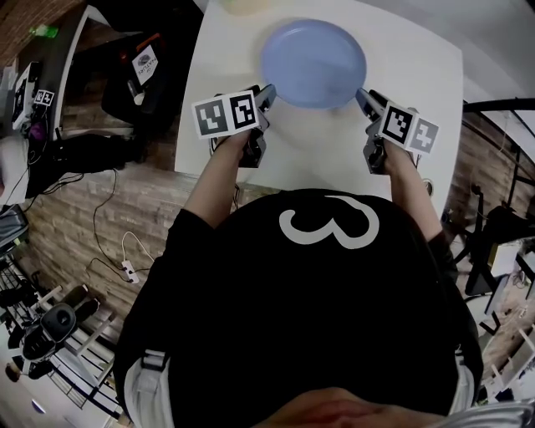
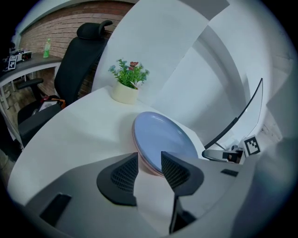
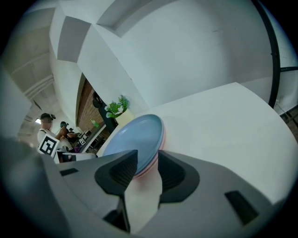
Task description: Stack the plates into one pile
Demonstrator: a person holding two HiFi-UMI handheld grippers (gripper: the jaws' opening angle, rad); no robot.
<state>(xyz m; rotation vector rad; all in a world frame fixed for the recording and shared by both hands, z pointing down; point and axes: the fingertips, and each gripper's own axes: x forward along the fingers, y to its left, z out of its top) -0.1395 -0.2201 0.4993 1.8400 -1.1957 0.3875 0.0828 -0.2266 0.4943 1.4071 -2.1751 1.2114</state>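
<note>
The blue plate (image 1: 313, 63) covers the pink plate (image 3: 148, 168) except its rim; the head view's top edge crops the plant pot (image 1: 242, 5).

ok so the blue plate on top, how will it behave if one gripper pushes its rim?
Probably stiff: the blue plate keeps a clean round rim, so it shouldn't flex. It looks smooth, nested in the pink plate, so a push likely slides both across the white table. Flat and shallow, it seems unlikely to tip.

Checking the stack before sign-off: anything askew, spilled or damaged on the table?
Nothing stands out. The blue plate sits squarely on the pink plate, both flat on the white table; no spill or damage visible.
</note>
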